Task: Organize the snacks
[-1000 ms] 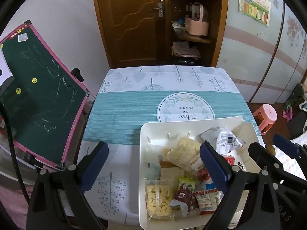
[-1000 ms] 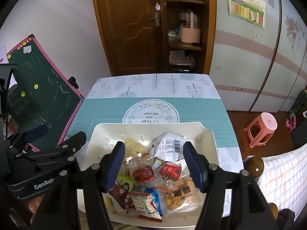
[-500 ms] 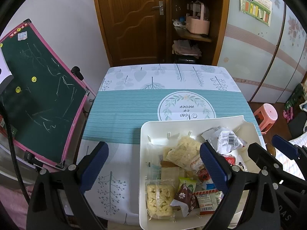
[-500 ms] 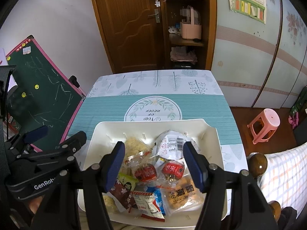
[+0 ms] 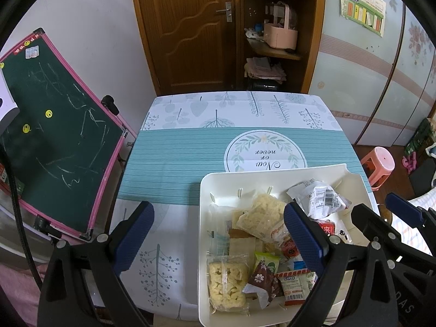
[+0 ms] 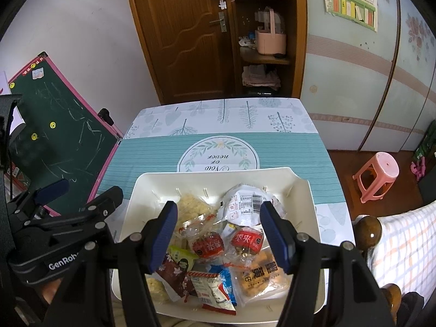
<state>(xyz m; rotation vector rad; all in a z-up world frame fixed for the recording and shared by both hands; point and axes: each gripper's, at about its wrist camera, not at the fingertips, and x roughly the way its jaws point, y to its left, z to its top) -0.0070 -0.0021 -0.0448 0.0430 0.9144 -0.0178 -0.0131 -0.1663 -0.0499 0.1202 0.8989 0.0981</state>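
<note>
Hovering spread and empty, both grippers' jaws; snacks in tray lie beneath.

A white tray sits at the table's 6 o'clock edge, heaped with wrapped snacks: white barcode packet at 12, two red ones centre, orange biscuits at 5.

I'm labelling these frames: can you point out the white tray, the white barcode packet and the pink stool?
white tray [image 6: 163,179]: right wrist view, bare far-left rim.
white barcode packet [image 6: 245,207]: right wrist view, printed face by the barcode.
pink stool [image 6: 381,164]: right wrist view, round seat top.
</note>
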